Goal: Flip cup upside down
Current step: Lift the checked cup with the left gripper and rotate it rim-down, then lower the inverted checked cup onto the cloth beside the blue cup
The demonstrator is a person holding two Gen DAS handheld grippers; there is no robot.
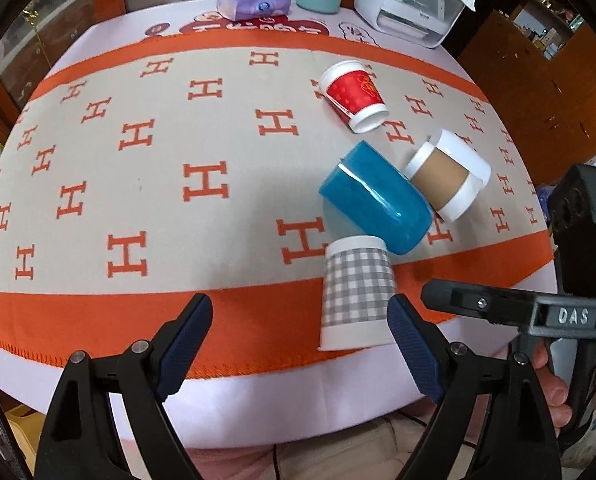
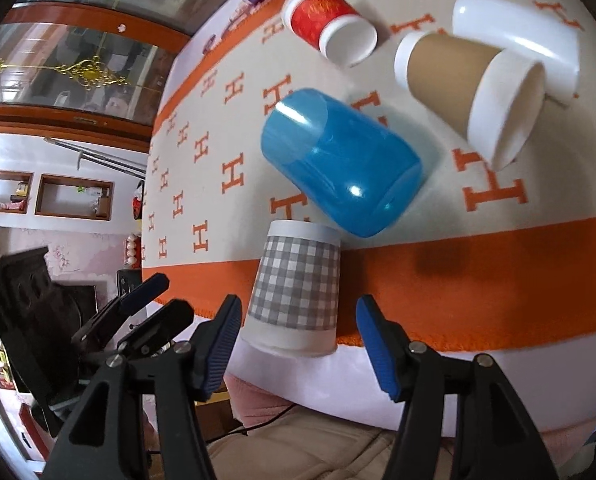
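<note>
a table carries an orange h-patterned cloth, tissue pack and white appliance.

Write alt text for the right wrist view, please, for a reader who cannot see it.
The open right gripper frames a grey checked paper cup standing upside down at the table's near edge. Behind it, a blue cup, a brown cup and a red cup lie on their sides on an orange patterned cloth.

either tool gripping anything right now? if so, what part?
Nothing held. Left tool and right tool are both open; the checked cup stands upside down on the table, free between the right tool's fingers.
</note>
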